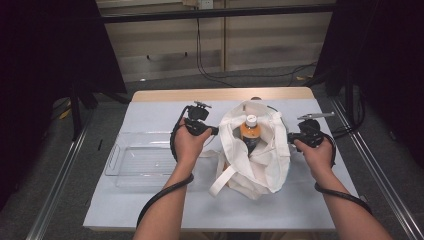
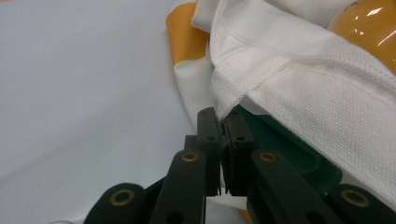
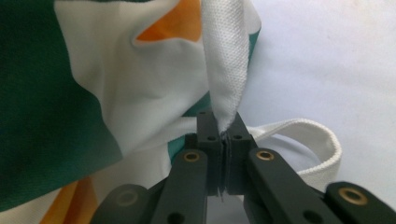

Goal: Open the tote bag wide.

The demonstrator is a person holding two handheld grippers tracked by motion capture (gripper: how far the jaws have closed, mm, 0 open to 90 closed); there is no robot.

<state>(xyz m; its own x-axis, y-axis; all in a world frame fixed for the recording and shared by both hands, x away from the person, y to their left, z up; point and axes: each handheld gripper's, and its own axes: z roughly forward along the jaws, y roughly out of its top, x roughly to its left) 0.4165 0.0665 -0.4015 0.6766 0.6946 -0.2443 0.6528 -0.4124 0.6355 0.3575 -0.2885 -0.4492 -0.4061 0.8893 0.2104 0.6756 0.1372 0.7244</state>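
Forearms near; left claw (image 1: 216, 131) and right claw (image 1: 290, 136) each clamped on tote bag (image 1: 262, 165) rim, bottle (image 1: 249, 131) inside.

A white cloth tote bag (image 1: 260, 155) stands open mid-table, an orange-filled bottle (image 1: 250, 131) upright inside it.

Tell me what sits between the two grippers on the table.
In the high view, the white tote bag stands between the left gripper and right gripper, each clamped on its rim, with an orange bottle upright inside.
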